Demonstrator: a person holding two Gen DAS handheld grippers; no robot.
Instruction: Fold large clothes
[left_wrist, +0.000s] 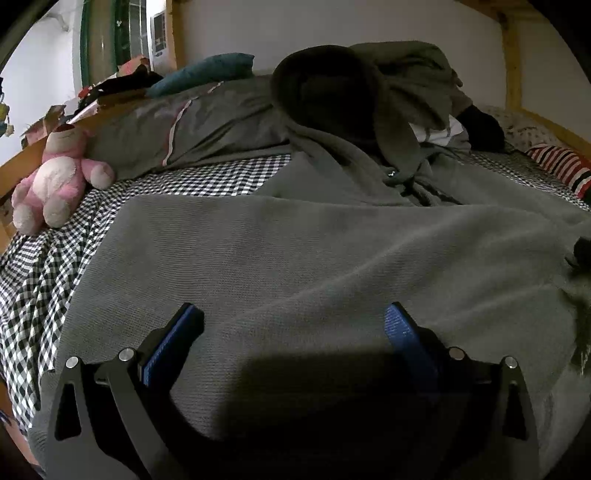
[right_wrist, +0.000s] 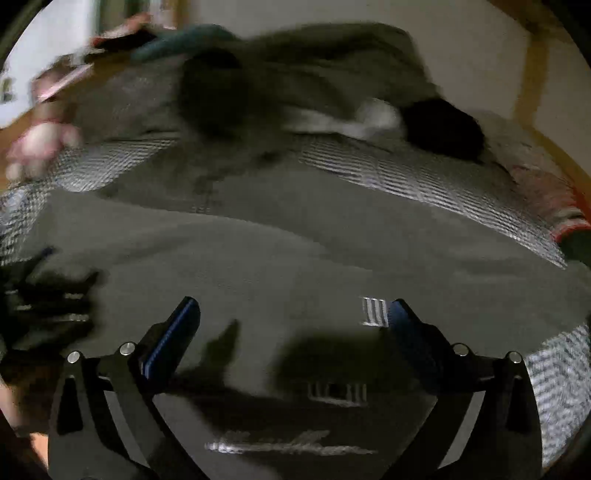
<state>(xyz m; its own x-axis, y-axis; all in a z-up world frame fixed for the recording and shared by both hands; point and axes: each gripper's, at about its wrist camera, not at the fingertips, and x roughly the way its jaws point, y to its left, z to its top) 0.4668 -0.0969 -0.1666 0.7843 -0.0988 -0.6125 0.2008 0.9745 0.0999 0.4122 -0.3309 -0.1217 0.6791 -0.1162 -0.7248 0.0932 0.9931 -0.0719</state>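
Note:
A large grey knit hooded garment (left_wrist: 314, 251) lies spread over the checkered bed sheet (left_wrist: 44, 266), its dark hood (left_wrist: 325, 88) at the far end. My left gripper (left_wrist: 291, 317) is open and empty just above the near part of the garment. My right gripper (right_wrist: 291, 314) is open and empty above the same garment (right_wrist: 295, 251); this view is motion-blurred. White stripes (right_wrist: 373, 312) and a white script logo (right_wrist: 288, 448) show on the cloth by the right gripper. The other gripper (right_wrist: 48, 299) appears blurred at the left edge of the right wrist view.
A pink plush toy (left_wrist: 55, 181) sits on the bed's left edge by the wooden rail (left_wrist: 22, 158). A grey quilt (left_wrist: 207, 122) and teal pillow (left_wrist: 203, 72) lie at the far end. A red-striped item (left_wrist: 557, 166) lies at the right. A wooden post (left_wrist: 511, 59) stands far right.

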